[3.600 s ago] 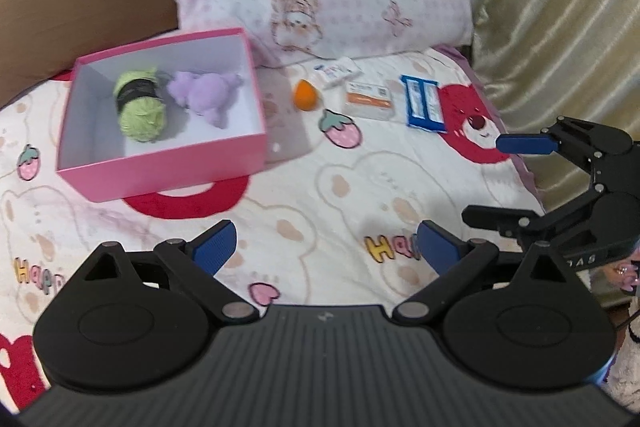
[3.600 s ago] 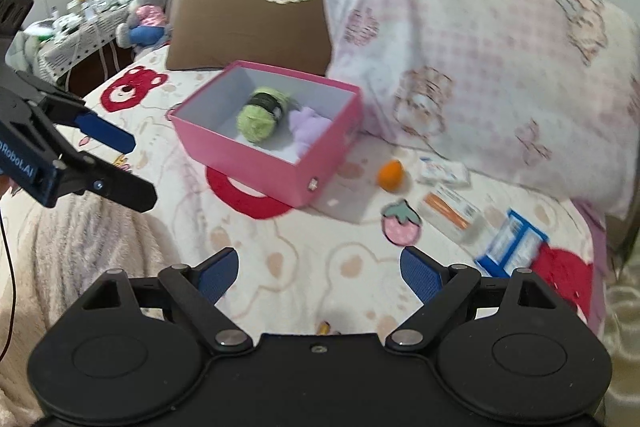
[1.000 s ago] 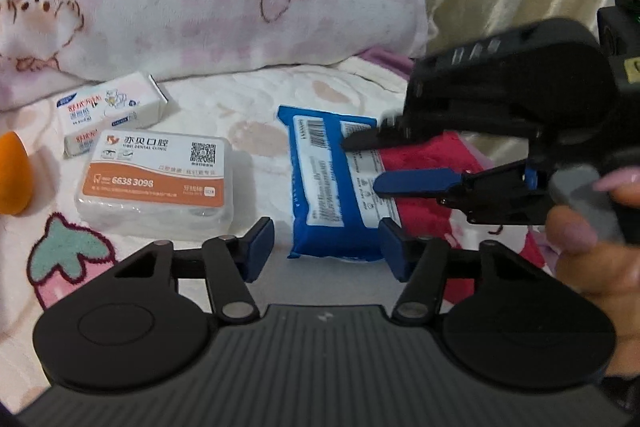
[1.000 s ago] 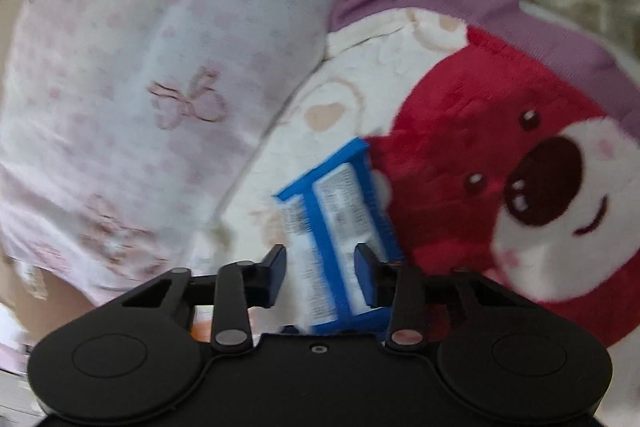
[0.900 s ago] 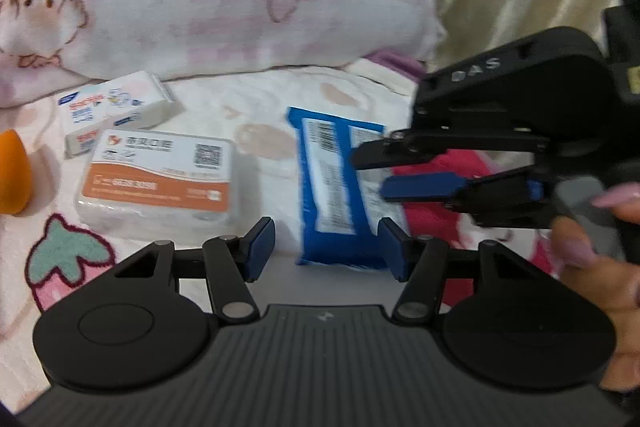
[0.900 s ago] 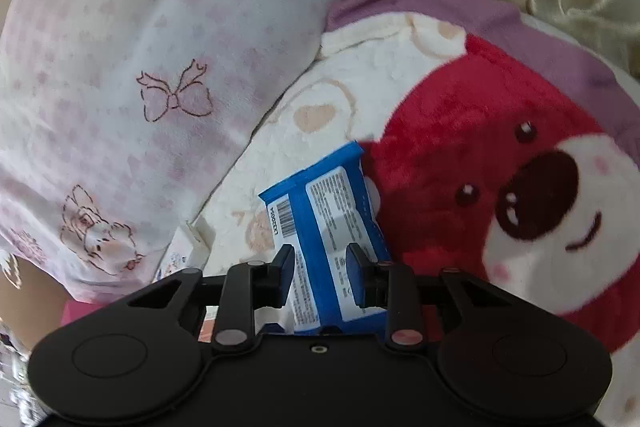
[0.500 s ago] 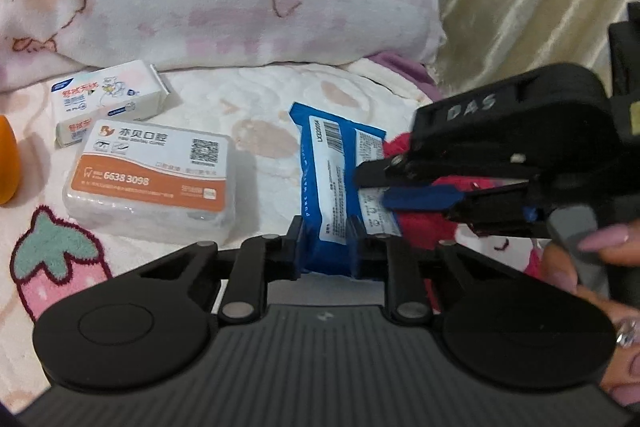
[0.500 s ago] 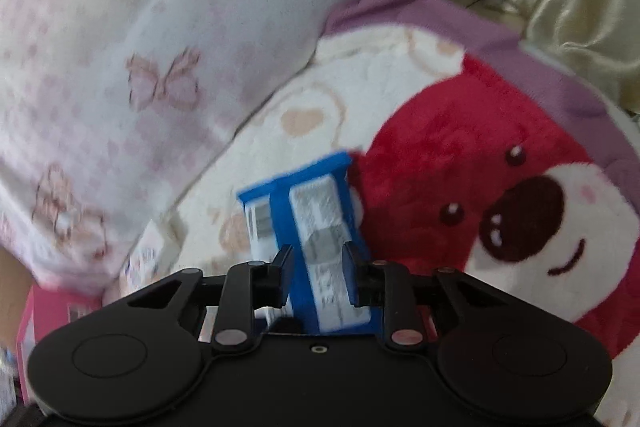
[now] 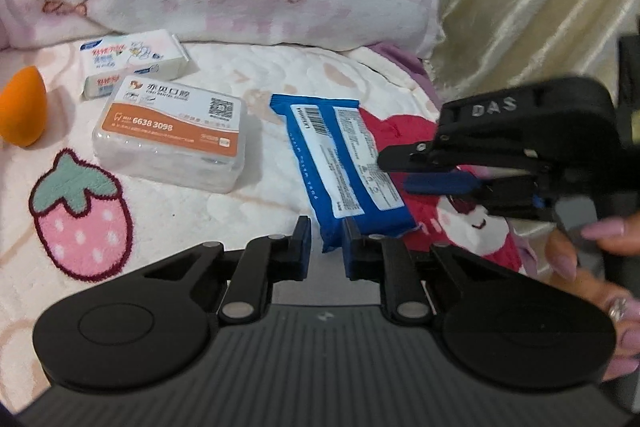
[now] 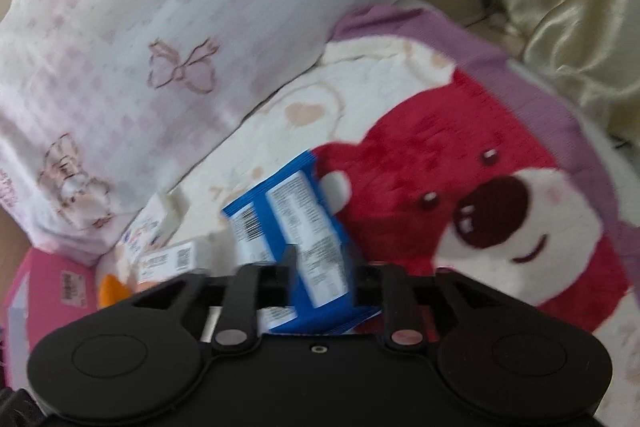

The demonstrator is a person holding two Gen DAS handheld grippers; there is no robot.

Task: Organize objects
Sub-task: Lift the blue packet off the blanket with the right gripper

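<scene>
My right gripper (image 10: 320, 277) is opening with the blue packet (image 10: 294, 227) between its blurred fingers, on the blanket (image 10: 360, 87) beside the red bear print (image 10: 460, 187). I see the pink pillow (image 10: 160, 27) behind, small white boxes (image 10: 168, 251) at left, and a pink box (image 10: 48, 287) at the edge.

the right-wrist view is smeared by motion: print on the blue packet (image 10: 298, 223) cannot be read, and its near end is hidden behind the right gripper (image 10: 320, 277), whose jaws are opening with the packet between them; whether the pads touch it cannot be told. a pink box (image 10: 48, 291) is cut by the left edge. in the left-wrist view, the orange sponge (image 9: 22, 113) runs off the left edge, and a hand (image 9: 592, 259) off the right.
</scene>
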